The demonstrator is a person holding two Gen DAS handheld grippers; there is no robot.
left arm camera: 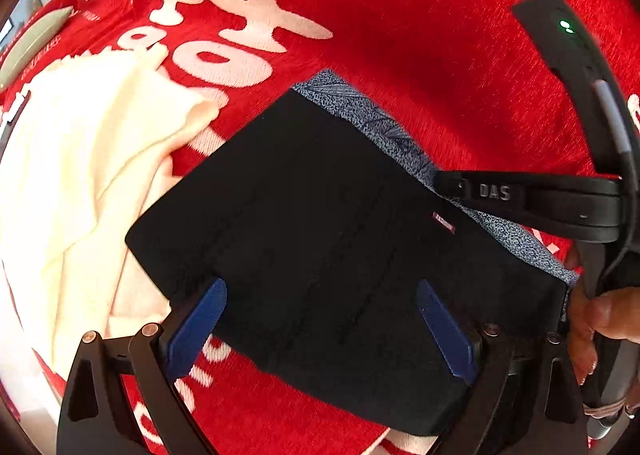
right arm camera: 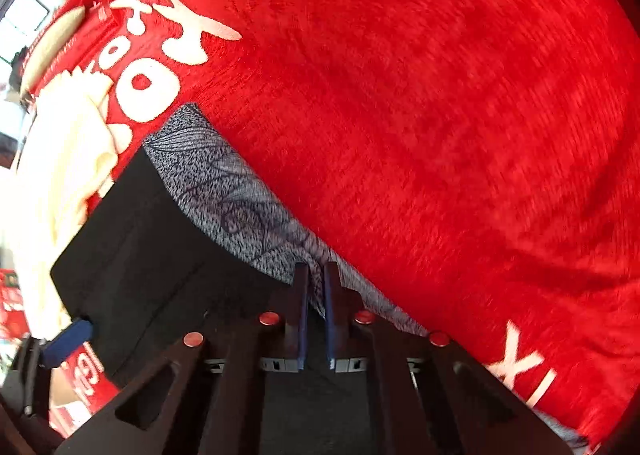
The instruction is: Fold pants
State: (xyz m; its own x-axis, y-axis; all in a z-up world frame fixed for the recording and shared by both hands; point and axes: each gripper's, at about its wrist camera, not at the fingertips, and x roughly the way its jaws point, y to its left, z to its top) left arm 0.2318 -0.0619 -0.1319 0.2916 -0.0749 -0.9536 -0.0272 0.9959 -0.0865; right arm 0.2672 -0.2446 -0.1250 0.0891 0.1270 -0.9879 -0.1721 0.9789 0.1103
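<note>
The pants (left arm camera: 328, 239) lie folded into a black rectangle on the red blanket (left arm camera: 420, 67), with a grey-blue patterned layer (left arm camera: 372, 123) showing along their far edge. My left gripper (left arm camera: 320, 319) is open, its blue fingers (left arm camera: 200, 319) spread over the near edge of the black fabric. My right gripper (right arm camera: 316, 295) is shut on the grey patterned edge (right arm camera: 224, 191) of the pants (right arm camera: 152, 239). It also shows in the left wrist view (left arm camera: 452, 185), reaching in from the right.
A cream-white garment (left arm camera: 84, 167) lies crumpled to the left of the pants, also seen in the right wrist view (right arm camera: 64, 159). The red blanket carries large white characters (left arm camera: 224, 35). A pale oval object (left arm camera: 32, 43) lies at the far left.
</note>
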